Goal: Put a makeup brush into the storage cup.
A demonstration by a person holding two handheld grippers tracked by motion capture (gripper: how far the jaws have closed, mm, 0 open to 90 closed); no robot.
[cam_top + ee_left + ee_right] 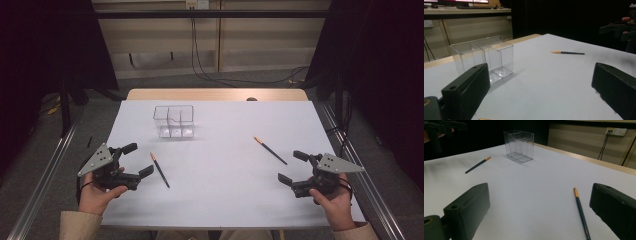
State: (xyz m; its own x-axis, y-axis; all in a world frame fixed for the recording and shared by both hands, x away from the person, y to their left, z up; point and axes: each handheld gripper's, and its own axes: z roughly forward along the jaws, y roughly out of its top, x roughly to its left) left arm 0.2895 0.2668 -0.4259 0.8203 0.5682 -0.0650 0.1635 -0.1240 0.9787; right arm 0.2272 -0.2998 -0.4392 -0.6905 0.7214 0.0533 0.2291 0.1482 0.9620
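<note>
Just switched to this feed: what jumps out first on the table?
A clear box split into compartments stands empty toward the far side of the white table. Two dark pencils lie flat nearer the person: the left pencil beside the open left gripper, the right pencil just ahead of the open right gripper. Neither gripper holds anything.

We found no readable text, label, brand, number or sign on anything here; any markings were too small or blurred.
</note>
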